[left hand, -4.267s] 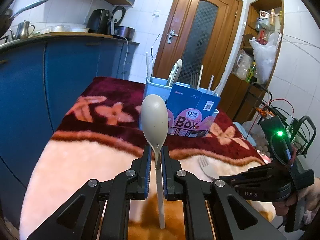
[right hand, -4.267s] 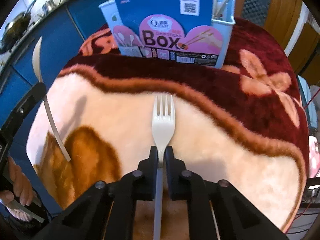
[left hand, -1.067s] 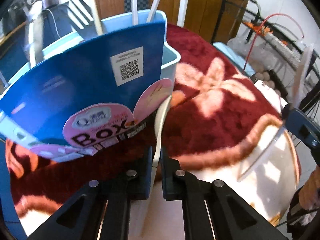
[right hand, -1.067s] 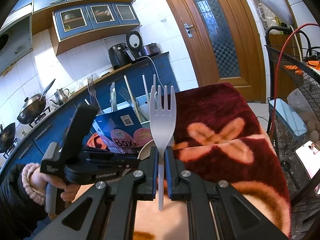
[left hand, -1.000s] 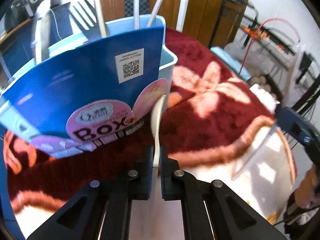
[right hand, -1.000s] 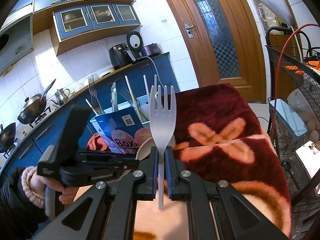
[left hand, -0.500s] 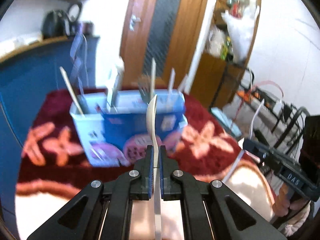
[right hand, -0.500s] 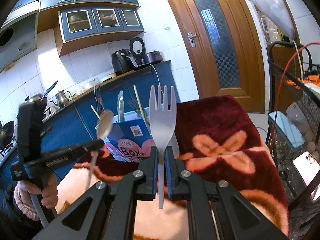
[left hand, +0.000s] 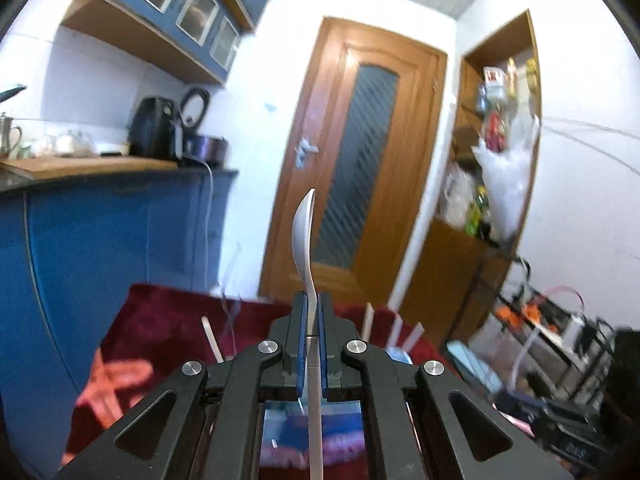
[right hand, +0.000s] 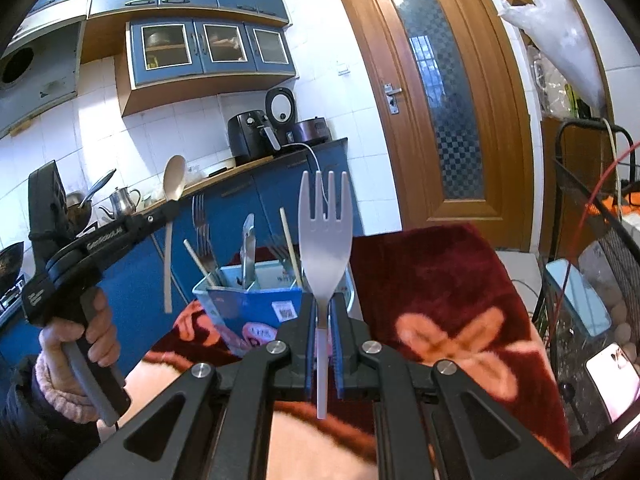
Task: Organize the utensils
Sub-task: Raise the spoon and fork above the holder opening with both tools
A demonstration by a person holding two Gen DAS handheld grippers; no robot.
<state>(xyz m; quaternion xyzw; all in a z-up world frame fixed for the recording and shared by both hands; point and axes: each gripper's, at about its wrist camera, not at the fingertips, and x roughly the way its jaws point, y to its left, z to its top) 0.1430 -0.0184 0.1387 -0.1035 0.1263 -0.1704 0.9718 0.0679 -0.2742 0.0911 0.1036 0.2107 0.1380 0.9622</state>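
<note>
Several utensils already stand in the blue utensil box (right hand: 256, 296) on the red blanket (right hand: 440, 280); two are left, both in the air, neither yet in the box; the left gripper (left hand: 313, 344) pinches a beige spoon (left hand: 306, 240) above and just left of the box, handle hanging down, bowl up; the right gripper (right hand: 323, 320) pinches a white fork (right hand: 326, 240) in front of the box, long axis upright, tines up.
</note>
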